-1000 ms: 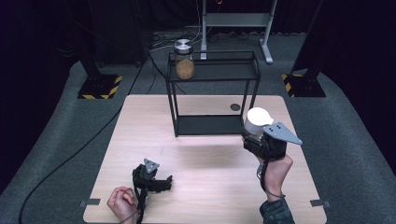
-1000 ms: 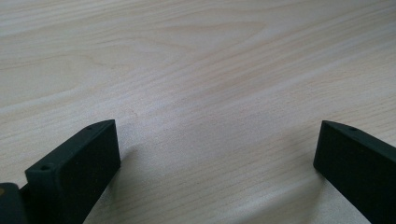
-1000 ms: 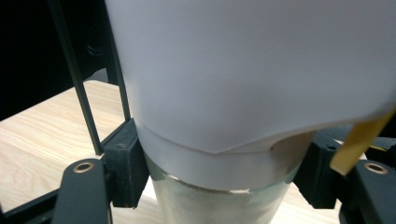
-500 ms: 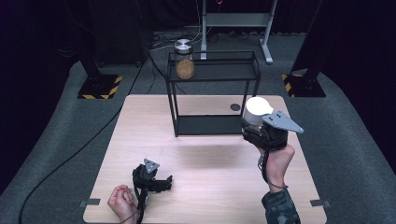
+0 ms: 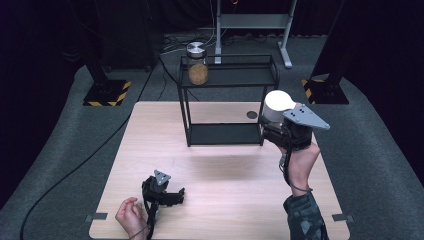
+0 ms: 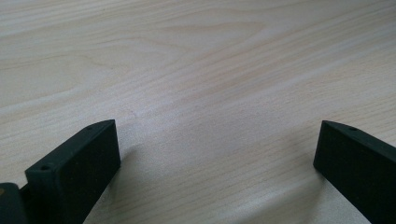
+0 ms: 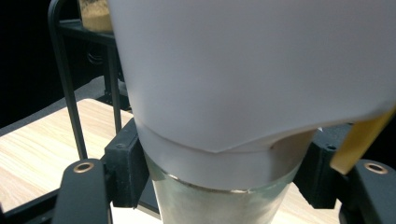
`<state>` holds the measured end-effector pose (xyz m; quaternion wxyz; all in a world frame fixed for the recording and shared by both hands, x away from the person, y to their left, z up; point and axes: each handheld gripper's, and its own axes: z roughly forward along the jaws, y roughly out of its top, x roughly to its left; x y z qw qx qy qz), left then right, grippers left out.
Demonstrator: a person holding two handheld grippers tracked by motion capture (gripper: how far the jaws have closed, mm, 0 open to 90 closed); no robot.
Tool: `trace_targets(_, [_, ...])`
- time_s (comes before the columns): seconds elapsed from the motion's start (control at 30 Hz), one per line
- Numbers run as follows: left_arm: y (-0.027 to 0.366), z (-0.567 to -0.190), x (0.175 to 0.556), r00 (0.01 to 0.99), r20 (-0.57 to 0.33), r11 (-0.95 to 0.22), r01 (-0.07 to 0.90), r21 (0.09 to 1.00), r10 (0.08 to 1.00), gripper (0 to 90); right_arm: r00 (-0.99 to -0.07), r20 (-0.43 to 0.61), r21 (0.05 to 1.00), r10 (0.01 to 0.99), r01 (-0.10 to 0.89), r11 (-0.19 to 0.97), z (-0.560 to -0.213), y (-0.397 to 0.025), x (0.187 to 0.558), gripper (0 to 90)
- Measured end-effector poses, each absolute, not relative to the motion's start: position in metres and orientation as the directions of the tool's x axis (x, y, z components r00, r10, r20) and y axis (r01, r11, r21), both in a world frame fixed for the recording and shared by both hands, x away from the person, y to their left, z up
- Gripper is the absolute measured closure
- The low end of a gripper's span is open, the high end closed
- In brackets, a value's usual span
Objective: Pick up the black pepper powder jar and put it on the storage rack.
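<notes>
On the rack's top shelf stands a jar (image 5: 198, 65) of brown grains; right gripper (image 5: 280, 131) clamps a white-lidded jar (image 7: 233, 140).

Left gripper (image 5: 176, 196) down low by the left hand (image 5: 131, 216), jaws wide apart; right gripper (image 5: 272, 131) raised, jaws clamped tight.

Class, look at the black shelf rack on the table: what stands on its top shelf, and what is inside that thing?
A glass jar with a metal lid stands at the left end of the rack's top shelf. Its lower half holds something brown and grainy. The lid hides the jar's mouth.
</notes>
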<state>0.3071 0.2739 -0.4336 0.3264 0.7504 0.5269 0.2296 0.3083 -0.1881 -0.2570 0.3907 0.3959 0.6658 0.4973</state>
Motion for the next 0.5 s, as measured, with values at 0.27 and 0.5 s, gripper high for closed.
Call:
trace_targets(0.27, [0.274, -0.434, 0.307, 0.340, 0.001, -0.233, 0.641, 0.732, 0.940, 0.0, -0.391, -0.107, 0.972, 0.914, 0.151, 0.178, -0.246, -0.193, 0.321, 29.5])
trace_targets(0.5, [0.274, -0.434, 0.307, 0.340, 0.000, -0.232, 0.641, 0.732, 0.941, 0.0, -0.401, -0.107, 0.975, 0.910, 0.139, 0.176, -0.234, -0.195, 0.326, 29.5])
